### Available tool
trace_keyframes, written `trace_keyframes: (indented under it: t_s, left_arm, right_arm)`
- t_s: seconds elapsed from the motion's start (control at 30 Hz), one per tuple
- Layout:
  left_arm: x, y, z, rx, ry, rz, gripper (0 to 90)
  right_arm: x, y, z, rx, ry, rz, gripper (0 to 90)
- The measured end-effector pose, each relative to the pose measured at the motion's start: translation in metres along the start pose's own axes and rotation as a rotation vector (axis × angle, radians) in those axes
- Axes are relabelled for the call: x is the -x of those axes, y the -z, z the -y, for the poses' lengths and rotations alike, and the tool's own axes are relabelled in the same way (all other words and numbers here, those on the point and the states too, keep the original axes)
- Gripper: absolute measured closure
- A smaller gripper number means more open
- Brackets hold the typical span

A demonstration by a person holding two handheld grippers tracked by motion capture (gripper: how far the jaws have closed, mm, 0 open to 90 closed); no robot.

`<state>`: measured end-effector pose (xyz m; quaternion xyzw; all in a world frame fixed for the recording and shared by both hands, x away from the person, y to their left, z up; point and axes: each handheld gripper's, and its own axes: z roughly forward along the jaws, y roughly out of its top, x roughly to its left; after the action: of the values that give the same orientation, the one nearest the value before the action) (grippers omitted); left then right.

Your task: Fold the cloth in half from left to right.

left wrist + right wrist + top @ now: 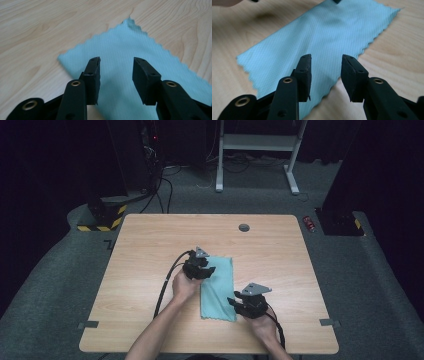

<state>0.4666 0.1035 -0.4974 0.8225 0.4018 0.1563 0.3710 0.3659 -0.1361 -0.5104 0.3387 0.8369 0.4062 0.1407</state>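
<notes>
Both grippers, left [204, 268] and right [239, 304], hover with fingers [93, 75] released, nothing between them, over the folded teal cloth [218, 287] lying flat mid-tabletop [150, 245] toward its near edge; any regrasp should pinch edges squarely.

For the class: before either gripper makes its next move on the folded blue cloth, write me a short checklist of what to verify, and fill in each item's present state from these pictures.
1. Cloth lies flat on the table, well inside its edges: ok.
2. Left gripper has its jaws apart, nothing pinched between them: ok.
3. Right gripper has its jaws apart, cloth lying below them, not clamped: ok.
4. Fold is even, edges matching all round: cannot tell; a soft crease runs along the cloth in the right gripper view.
5. Cables trail back toward the person, off the cloth: ok.
6. Bare wood around the cloth for the next fold: ok.
</notes>
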Motion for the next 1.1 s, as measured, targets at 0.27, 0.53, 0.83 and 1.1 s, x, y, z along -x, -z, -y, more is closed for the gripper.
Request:
trace_keyframes:
  t_s: [0.27,0.53,0.83,1.1]
  left_arm:
    - [0.019,0.024,0.021,-0.002,-0.026,0.018,48.7]
    - [0.032,0.036,0.041,-0.035,-0.029,0.035,43.8]
    - [0.032,0.043,0.06,-0.048,0.003,0.022,40.2]
    - [0.04,0.045,0.065,-0.054,-0.012,0.022,38.0]
  right_arm:
    - [0.004,-0.015,-0.009,-0.026,0.004,0.005,60.4]
    - [0.009,-0.022,-0.008,-0.043,-0.013,0.006,60.3]
    - [0.009,-0.026,-0.008,-0.049,-0.002,0.011,59.9]
    - [0.01,-0.027,-0.007,-0.054,-0.001,0.01,59.3]
